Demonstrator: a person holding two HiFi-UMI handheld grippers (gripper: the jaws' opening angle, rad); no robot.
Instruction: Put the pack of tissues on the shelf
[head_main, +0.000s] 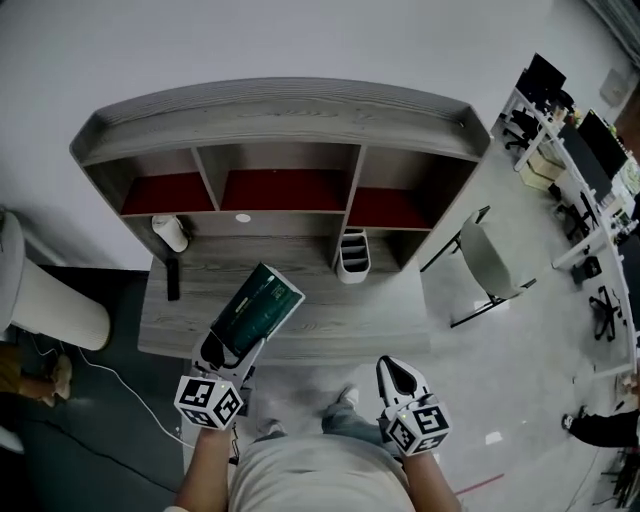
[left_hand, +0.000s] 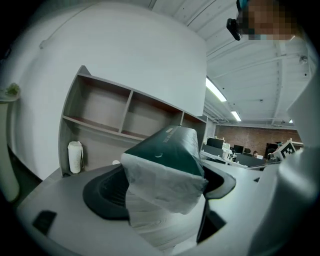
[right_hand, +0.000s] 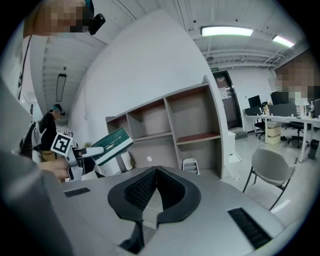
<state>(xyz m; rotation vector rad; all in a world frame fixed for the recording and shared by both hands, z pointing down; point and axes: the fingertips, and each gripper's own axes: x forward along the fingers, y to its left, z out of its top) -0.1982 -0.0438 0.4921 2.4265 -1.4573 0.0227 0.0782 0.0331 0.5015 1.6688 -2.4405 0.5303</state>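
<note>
A dark green pack of tissues (head_main: 258, 307) with a white end is held in my left gripper (head_main: 226, 347), which is shut on its near end. The pack (left_hand: 167, 165) slants up over the front edge of the desk, toward the wooden shelf unit (head_main: 280, 140). In the right gripper view the pack (right_hand: 111, 145) shows at the left, in front of the shelf's compartments (right_hand: 165, 120). My right gripper (head_main: 397, 380) hangs low in front of the desk with its jaws shut and nothing in them; its tips (right_hand: 155, 170) meet.
On the desk (head_main: 300, 320) stand a white cylinder (head_main: 170, 233), a black remote-like bar (head_main: 172, 279), a small white disc (head_main: 243, 217) and a white slotted organiser (head_main: 352, 257). A grey chair (head_main: 485, 258) stands to the right. A white rounded object (head_main: 50, 300) is at the left.
</note>
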